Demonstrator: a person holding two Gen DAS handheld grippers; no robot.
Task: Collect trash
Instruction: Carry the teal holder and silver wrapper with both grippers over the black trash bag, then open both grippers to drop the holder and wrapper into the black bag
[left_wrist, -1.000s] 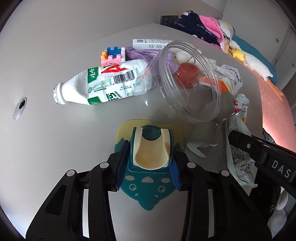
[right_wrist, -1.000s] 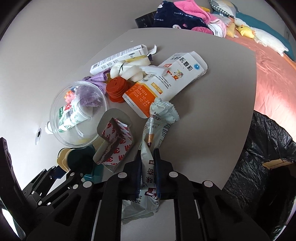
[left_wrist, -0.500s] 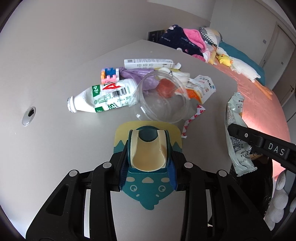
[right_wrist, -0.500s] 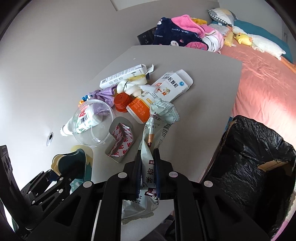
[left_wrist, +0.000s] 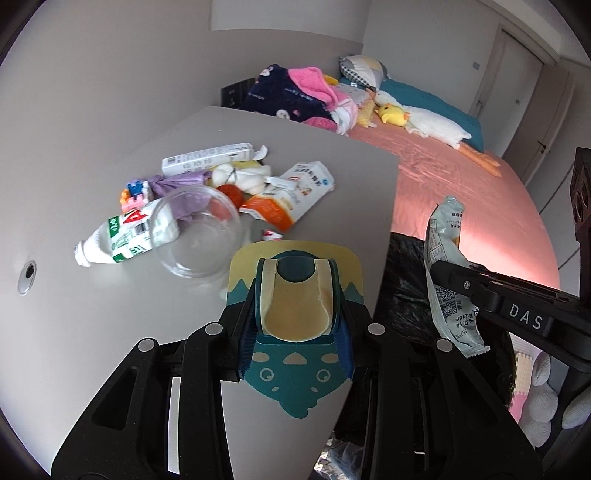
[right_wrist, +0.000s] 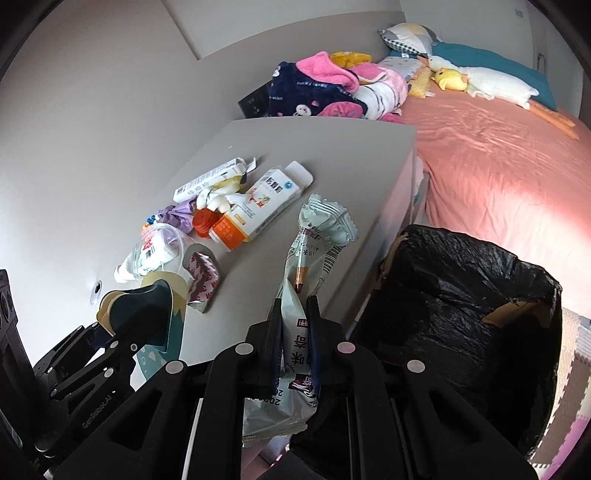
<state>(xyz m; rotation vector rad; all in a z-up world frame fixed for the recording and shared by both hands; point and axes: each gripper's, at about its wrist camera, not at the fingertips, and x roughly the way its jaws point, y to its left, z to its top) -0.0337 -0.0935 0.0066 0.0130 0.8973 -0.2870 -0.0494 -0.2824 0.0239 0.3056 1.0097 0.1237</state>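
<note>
We had the left tongs pinching a teal card above the tabletop, and the right tongs pinching a wrapper beside the black-lined bin.

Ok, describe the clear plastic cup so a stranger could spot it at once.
On the grey table beside the pink bed, find the litter pile. The clear plastic cup lies on its side at the near edge, against the white milk bottle; it alone is see-through.
</note>
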